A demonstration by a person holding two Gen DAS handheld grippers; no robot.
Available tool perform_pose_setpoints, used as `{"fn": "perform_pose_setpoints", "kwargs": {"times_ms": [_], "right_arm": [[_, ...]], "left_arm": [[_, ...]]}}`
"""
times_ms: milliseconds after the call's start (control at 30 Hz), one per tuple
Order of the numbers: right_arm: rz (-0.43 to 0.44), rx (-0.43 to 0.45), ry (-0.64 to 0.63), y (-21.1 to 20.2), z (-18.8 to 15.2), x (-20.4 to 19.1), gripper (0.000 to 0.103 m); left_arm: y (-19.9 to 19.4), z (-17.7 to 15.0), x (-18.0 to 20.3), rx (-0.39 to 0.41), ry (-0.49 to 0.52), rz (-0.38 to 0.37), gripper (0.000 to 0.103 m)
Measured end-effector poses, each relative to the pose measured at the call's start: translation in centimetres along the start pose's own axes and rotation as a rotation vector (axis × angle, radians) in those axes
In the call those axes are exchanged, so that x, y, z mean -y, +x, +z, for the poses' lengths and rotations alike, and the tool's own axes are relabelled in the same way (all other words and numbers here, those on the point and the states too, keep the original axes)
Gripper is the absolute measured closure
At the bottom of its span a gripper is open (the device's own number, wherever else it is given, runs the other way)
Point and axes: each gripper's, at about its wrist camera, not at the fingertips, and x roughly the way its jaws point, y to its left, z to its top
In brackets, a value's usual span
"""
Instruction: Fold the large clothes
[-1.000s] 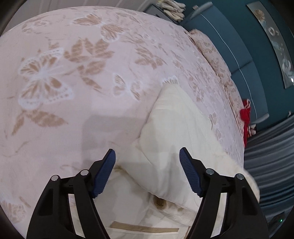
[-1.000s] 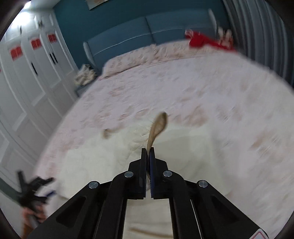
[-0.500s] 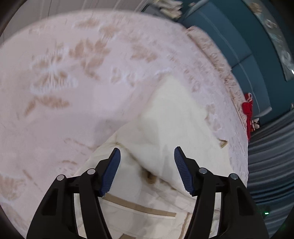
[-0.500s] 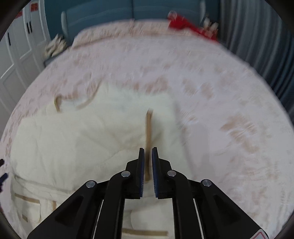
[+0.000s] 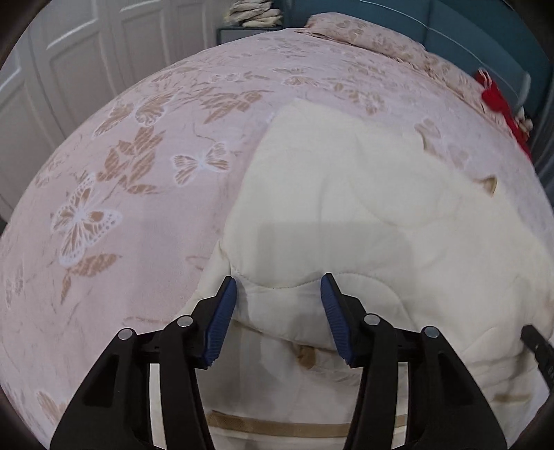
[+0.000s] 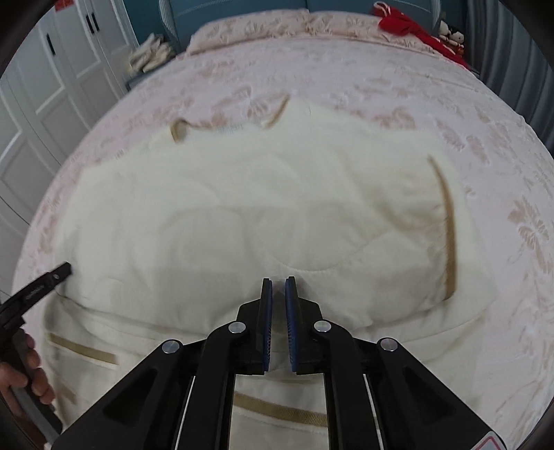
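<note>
Both tongs point down at one cream quilted coat [image 6: 263,207] spread on the butterfly-print bedspread [image 5: 114,194], its upper half folded toward me. My left gripper [image 5: 278,301] is closing, pads straddling the stitched fold edge without yet pressing it; my right gripper [image 6: 278,294] is all but shut, and I see no cloth between its pads (the edge lies just beyond the tips). To do this well, I think I should let the left close squarely on the edge, take both layers, and keep the fold line straight so the tan trim [image 6: 446,225] stays aligned. Count: one coat, two grippers, one red garment [image 6: 412,26] by the headboard, one pale pile [image 6: 150,52] on the bedside stand.
</note>
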Motion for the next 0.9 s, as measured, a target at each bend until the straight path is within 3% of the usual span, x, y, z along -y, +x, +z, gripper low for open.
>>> {"fn": "perform_pose_setpoints", "kwargs": {"times_ms": [100, 400, 900], "right_arm": [[-0.005, 0.007, 0.003, 1.3, -1.3, 0.3, 0.101], [-0.061, 0.112, -0.061, 2.2, -3.1, -0.2, 0.102], [-0.062, 0.165, -0.057, 2.6, -4.0, -0.1, 0.102]], "left_arm": [[0.9, -1.0, 0.4, 0.035, 0.065, 0.030, 0.053], [1.1, -2.8, 1.2, 0.127, 0.104, 0.077, 0.053], [1.3, -3.4, 2.1, 0.171, 0.135, 0.124, 0.053]]}}
